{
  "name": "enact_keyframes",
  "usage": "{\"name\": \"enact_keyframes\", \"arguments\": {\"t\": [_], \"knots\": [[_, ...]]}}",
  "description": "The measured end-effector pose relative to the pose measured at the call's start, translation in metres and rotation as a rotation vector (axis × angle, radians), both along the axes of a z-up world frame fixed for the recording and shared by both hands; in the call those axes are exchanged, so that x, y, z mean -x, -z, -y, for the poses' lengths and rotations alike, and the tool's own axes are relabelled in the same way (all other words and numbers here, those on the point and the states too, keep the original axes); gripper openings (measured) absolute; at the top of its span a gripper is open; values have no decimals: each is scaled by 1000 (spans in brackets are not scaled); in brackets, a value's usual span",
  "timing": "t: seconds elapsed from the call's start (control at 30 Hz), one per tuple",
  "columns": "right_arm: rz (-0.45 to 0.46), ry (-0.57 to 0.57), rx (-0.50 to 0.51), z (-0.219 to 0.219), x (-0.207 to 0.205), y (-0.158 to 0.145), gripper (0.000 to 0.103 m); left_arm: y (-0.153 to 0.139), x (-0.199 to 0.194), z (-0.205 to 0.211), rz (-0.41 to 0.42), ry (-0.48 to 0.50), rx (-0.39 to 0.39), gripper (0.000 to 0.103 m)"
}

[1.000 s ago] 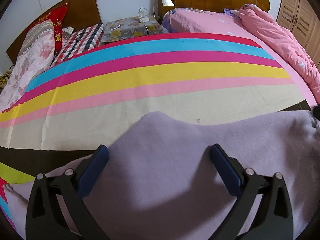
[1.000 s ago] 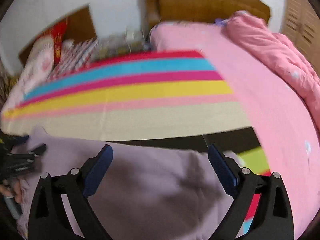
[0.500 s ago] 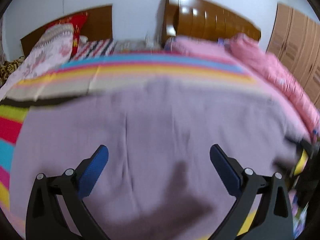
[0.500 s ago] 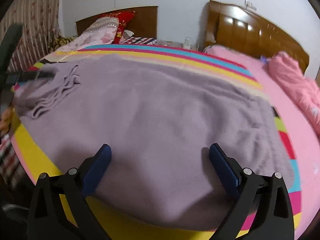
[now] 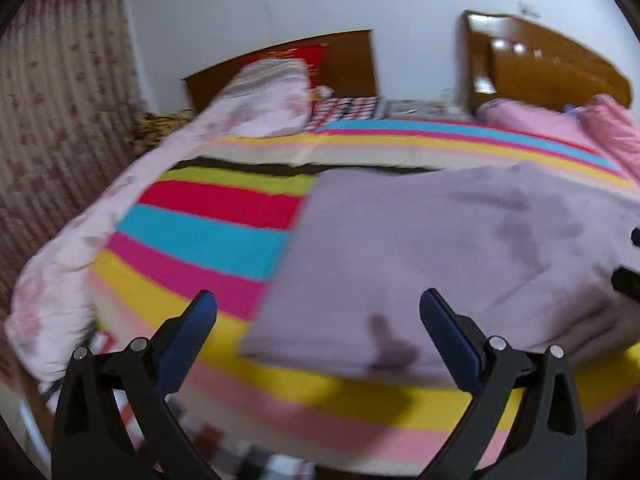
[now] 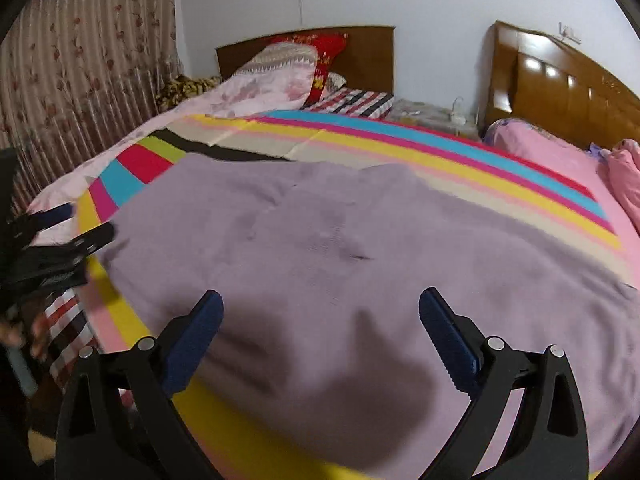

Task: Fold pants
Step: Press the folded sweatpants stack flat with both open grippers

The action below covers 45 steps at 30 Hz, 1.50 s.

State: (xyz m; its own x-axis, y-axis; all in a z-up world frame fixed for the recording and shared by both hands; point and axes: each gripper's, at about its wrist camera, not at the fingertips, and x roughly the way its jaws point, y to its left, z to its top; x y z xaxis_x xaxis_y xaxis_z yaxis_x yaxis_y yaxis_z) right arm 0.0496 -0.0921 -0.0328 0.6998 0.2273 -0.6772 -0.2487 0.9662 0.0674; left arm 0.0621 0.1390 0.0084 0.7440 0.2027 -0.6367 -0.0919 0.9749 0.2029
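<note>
The lilac knit pants point(image 6: 328, 256) lie spread flat on the striped bedspread point(image 6: 500, 164). They also show in the left wrist view point(image 5: 440, 248), their left edge near the bed's corner. My left gripper point(image 5: 318, 320) is open and empty, held above the bed's near edge at the pants' left end. My right gripper point(image 6: 320, 320) is open and empty above the pants' near edge. The left gripper also shows at the left edge of the right wrist view point(image 6: 60, 240).
A floral pink quilt point(image 6: 248, 92) and red pillow point(image 6: 324, 60) lie at the far left by a wooden headboard point(image 6: 372, 56). A second bed with pink bedding point(image 6: 560, 156) stands at the right. A patterned curtain point(image 6: 80, 60) hangs on the left.
Both grippers have pulled back towards the bed's near edge. The left wrist view has swung left and now shows the pants' left edge and the bed corner. The pants lie flatter.
</note>
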Motion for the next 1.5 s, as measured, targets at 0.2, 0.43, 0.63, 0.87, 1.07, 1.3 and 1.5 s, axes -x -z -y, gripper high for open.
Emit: {"name": "enact_keyframes", "arguments": {"t": [0.2,0.43,0.63,0.87,1.07,1.3,1.5], "knots": [[-70,-7,43,-9,-1,24,96,29,-3,-57,-75,-3,248,102],[-50,20,22,13,-5,17,96,-7,33,-103,56,-50,322,101],[0,-34,8,-14,-25,-2,97,8,44,-120,-37,-90,272,101],[-1,-61,30,-39,-50,-10,97,36,10,-95,-102,-25,285,101],[-16,-87,52,-51,-59,-6,98,32,0,-100,-37,-51,382,101],[-75,-89,116,-57,-64,15,98,39,-10,-89,-73,-93,257,101],[-85,-78,88,-49,-65,19,98,37,-4,-107,-25,-164,368,102]]}}
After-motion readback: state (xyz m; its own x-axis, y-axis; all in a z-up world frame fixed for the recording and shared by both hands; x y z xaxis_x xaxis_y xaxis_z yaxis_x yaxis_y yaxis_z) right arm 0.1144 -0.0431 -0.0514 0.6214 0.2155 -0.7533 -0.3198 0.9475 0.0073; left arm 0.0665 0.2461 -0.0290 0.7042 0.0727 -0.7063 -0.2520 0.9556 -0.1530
